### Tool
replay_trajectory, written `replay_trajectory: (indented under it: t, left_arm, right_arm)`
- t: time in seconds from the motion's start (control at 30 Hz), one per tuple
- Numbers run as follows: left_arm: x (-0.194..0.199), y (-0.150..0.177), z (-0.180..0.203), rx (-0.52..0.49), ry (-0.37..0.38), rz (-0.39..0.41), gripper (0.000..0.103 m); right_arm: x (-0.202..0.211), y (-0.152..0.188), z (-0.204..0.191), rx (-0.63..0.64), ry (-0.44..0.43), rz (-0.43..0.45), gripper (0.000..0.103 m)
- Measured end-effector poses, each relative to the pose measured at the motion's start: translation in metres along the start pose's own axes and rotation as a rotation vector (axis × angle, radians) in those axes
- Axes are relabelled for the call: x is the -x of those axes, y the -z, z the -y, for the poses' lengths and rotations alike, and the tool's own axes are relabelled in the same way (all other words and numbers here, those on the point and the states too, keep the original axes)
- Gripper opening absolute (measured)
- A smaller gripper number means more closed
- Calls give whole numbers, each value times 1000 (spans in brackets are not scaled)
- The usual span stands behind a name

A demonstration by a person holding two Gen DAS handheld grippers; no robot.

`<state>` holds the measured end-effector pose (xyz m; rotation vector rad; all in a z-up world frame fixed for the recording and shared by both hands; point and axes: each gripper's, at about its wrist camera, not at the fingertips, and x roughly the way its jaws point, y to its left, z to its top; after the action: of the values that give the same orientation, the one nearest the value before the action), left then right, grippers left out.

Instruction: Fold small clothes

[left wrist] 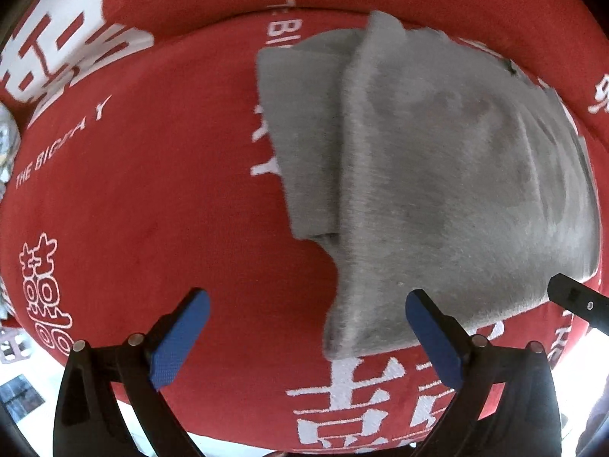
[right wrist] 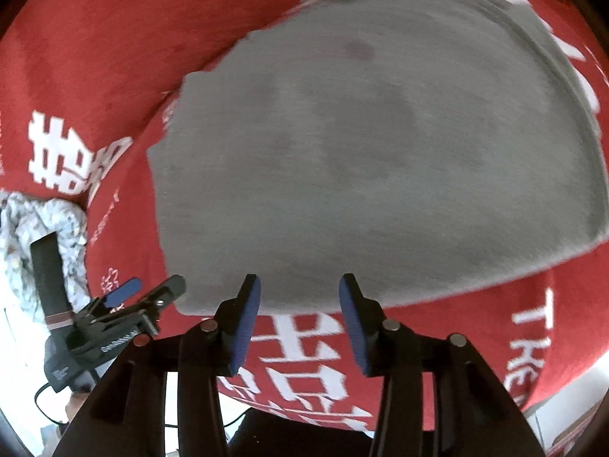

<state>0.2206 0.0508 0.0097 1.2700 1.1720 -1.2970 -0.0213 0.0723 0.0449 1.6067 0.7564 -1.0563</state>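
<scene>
A grey garment (left wrist: pixel 437 175) lies partly folded on a red cloth with white characters (left wrist: pixel 152 190); one flap lies over its left part. My left gripper (left wrist: pixel 304 327) is open and empty, its blue pads just short of the garment's near edge. The right gripper's tip (left wrist: pixel 571 297) pokes in at the right. In the right wrist view the same grey garment (right wrist: pixel 361 160) fills the middle. My right gripper (right wrist: pixel 300 308) is open and empty at the garment's near edge. The left gripper (right wrist: pixel 125 304) shows at the lower left, open.
A pale patterned bundle of cloth (right wrist: pixel 42 236) lies at the left edge of the red cloth, also seen in the left wrist view (left wrist: pixel 7 141). The red cloth's near edge (left wrist: pixel 247 441) drops off to a light floor.
</scene>
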Motion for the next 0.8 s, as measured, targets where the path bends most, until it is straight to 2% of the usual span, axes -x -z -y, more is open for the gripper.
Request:
replay_trajectory:
  t: [0.13,0.17,0.2,0.23,0.4,0.53,0.63,0.7,0.8]
  left_arm:
    - [-3,-1,-25,38,23,3,103]
    - [-3,0,-31,46,35,6,103]
    - [-2,0,-37,60,51,11,103]
    - [-1,0,-46,82,69,19,103]
    - [0,-1,-86,160,88,62,103]
    - [-7,-3,-107,212,106,48,103]
    - [-11,0,-125,236,106,52,103]
    - [-11,3,-137,243,103,56,103]
    - [-9,6,-145,252,101,63,103]
  right_arm:
    - [-9,-8,-28,66,-20,4,44]
    - [-13,-12,-38,88,-24,5,39]
    - [-17,-15,-46,104,-27,6,28]
    - [-21,-17,-53,118,-30,4,22]
    - [-51,-32,-93,190,-49,0,21]
    - [-79,-39,-111,206,-53,-7,21]
    - [-101,-33,-118,220,-54,-51,21]
    - [-101,-24,-126,281,-27,-36,21]
    - [-100,-14,-133,342,-32,-82,21]
